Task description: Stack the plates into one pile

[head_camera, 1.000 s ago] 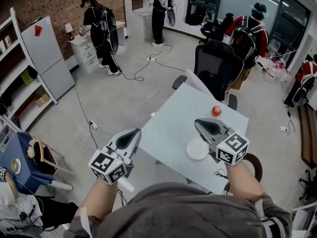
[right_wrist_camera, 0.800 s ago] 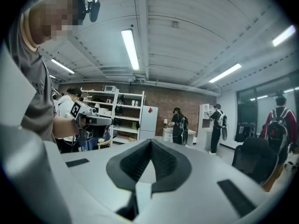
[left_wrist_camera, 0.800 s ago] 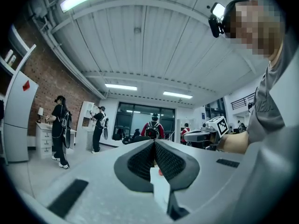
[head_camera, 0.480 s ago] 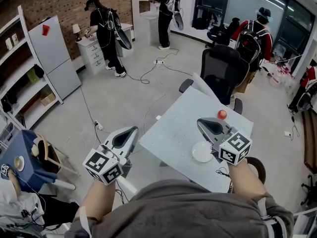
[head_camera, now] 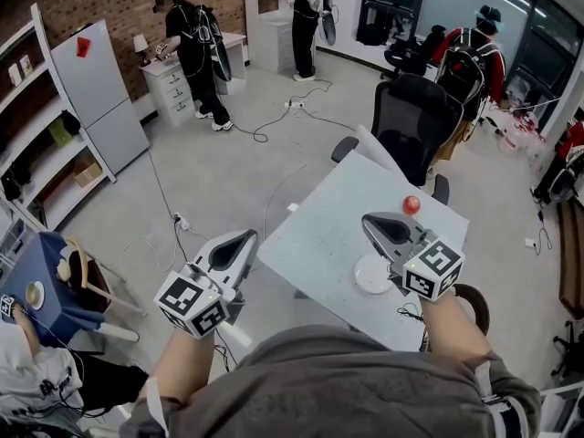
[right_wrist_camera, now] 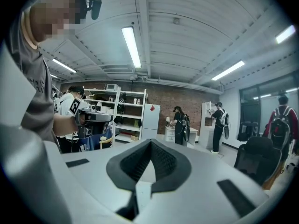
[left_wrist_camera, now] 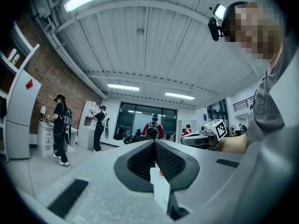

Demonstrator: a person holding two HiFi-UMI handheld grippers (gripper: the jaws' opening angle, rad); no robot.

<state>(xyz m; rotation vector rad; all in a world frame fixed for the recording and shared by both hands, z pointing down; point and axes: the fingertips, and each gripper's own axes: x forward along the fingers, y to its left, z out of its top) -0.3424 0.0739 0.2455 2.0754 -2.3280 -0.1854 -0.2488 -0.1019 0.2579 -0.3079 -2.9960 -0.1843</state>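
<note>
A white plate (head_camera: 370,275) lies near the right front of the pale grey table (head_camera: 319,235), partly hidden behind my right gripper. A small red ball (head_camera: 411,205) sits farther back on the table. My right gripper (head_camera: 367,219) hovers above the plate, held about level, shut with nothing in it; its pads meet in the right gripper view (right_wrist_camera: 150,142). My left gripper (head_camera: 250,235) hangs off the table's left edge over the floor, shut and empty, jaws closed to a line in the left gripper view (left_wrist_camera: 154,142). Each gripper view shows the other gripper held in the air.
A black office chair (head_camera: 420,117) stands behind the table. Cables (head_camera: 274,121) trail over the floor. A blue stool (head_camera: 41,290) with objects on it is at the left, shelves (head_camera: 36,162) and a white cabinet (head_camera: 100,94) beyond. Several people stand at the back.
My left gripper has risen slightly beside the table edge. The right gripper stays over the plate. The head view has shifted a little; both grippers remain shut.
</note>
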